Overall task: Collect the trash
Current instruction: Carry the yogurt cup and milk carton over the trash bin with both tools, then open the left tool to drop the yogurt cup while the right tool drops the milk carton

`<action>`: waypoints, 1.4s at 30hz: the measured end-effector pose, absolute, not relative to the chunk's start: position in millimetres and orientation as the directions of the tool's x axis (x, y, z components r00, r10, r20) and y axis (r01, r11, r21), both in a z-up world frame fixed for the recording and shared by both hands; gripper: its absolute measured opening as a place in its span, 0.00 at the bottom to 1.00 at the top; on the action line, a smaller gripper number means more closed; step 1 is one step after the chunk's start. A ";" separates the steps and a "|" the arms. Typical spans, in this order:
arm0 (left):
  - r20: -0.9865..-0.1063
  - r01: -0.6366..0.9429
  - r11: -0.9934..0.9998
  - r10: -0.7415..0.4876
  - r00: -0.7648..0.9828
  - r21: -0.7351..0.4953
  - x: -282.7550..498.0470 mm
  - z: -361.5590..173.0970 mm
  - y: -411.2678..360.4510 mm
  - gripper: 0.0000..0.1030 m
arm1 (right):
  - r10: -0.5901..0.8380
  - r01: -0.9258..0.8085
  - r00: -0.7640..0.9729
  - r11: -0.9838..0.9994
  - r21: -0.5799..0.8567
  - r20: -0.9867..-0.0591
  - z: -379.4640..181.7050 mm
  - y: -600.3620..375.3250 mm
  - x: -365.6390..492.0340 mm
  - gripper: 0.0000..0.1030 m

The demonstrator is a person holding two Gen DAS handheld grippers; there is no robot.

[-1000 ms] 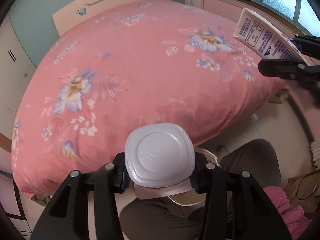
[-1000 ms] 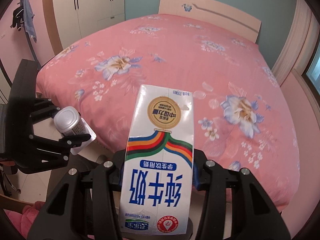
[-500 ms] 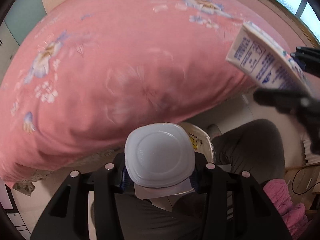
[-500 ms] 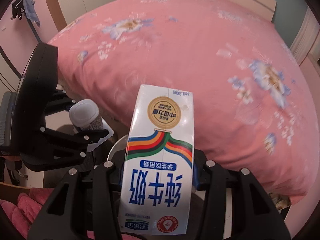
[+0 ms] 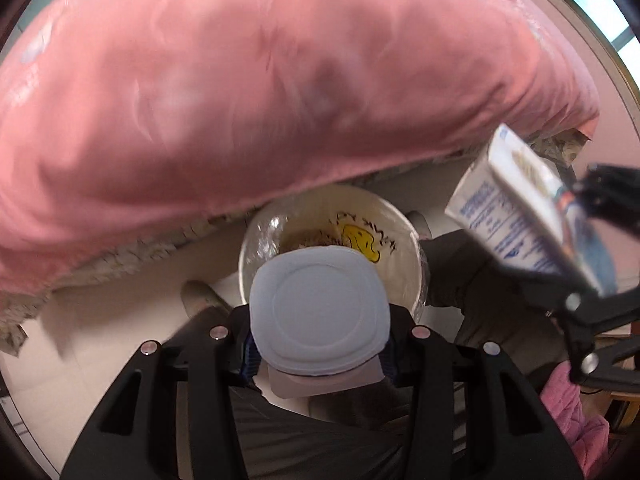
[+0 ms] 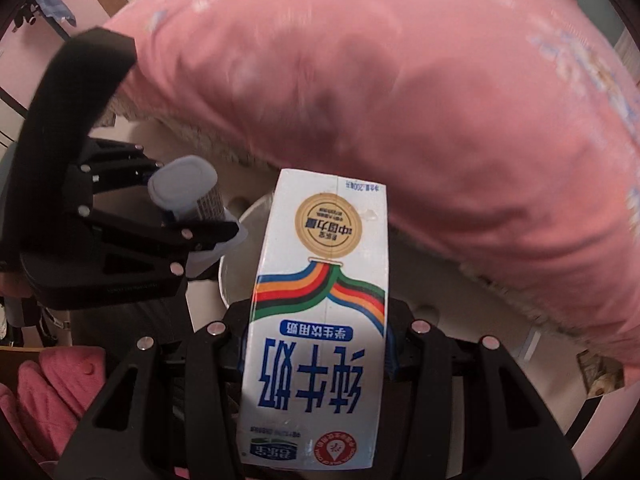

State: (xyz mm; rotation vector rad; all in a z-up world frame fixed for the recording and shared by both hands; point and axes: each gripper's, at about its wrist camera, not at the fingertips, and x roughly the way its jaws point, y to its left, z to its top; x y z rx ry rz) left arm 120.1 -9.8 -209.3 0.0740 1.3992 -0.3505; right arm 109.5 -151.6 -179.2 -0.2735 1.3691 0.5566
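My left gripper [image 5: 320, 344] is shut on a white plastic yogurt cup [image 5: 320, 312], held bottom-forward just above a round cream trash bin [image 5: 404, 240] lined with clear plastic. My right gripper [image 6: 316, 344] is shut on a white milk carton [image 6: 320, 320] with rainbow stripes and blue lettering. The carton also shows at the right of the left wrist view [image 5: 520, 216], beside the bin. In the right wrist view the cup [image 6: 184, 188] sits in the left gripper at left, and the bin's rim [image 6: 232, 264] shows behind the carton.
A bed with a pink floral cover [image 5: 280, 80] overhangs just beyond the bin. The person's dark trouser legs [image 5: 472, 280] and a shoe [image 5: 200, 296] flank the bin on a pale tiled floor. Pink fabric [image 6: 52, 392] lies at the lower left.
Both grippers have tilted and moved down from above the bed toward the floor. The bin has come fully into view under the cup, and the carton has dropped beside it.
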 end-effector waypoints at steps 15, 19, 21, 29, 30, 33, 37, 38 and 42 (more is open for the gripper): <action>-0.964 0.150 0.953 -0.265 -0.003 -0.262 112.6 -302.9 2.4 0.47 | 0.207 -0.433 -0.059 0.876 0.212 -0.977 -289.7 -145.8 113.5 0.47; -0.954 0.082 0.950 -0.300 -0.025 -0.301 114.5 -327.5 7.0 0.47 | 0.209 -0.413 -0.091 0.882 0.228 -0.974 -315.3 -142.2 112.5 0.47; -0.948 0.052 0.947 -0.316 -0.030 -0.317 116.9 -336.9 7.1 0.47 | 0.201 -0.406 -0.101 0.886 0.225 -0.974 -327.4 -141.5 114.3 0.47; -0.934 -0.009 0.936 -0.352 -0.062 -0.352 126.8 -371.2 4.4 0.47 | 0.216 -0.406 -0.088 0.884 0.233 -0.972 -360.2 -135.7 126.5 0.47; -0.933 -0.014 0.935 -0.353 -0.067 -0.353 128.1 -375.8 4.5 0.47 | 0.215 -0.409 -0.090 0.882 0.233 -0.972 -364.4 -133.3 127.3 0.47; -0.926 -0.033 0.930 -0.368 -0.081 -0.366 131.8 -387.9 2.3 0.47 | 0.210 -0.408 -0.095 0.883 0.231 -0.973 -376.0 -127.3 130.3 0.47; -0.923 -0.037 0.927 -0.374 -0.093 -0.372 135.0 -396.9 -0.8 0.47 | 0.193 -0.410 -0.091 0.887 0.213 -0.977 -389.6 -118.7 134.3 0.47; -0.922 -0.041 0.928 -0.374 -0.097 -0.371 135.3 -399.2 -0.6 0.47 | 0.190 -0.410 -0.092 0.887 0.211 -0.978 -392.0 -117.6 134.4 0.47; -0.918 -0.072 0.926 -0.378 -0.123 -0.371 135.3 -411.9 4.7 0.48 | 0.177 -0.409 -0.106 0.889 0.205 -0.979 -402.8 -117.1 132.9 0.47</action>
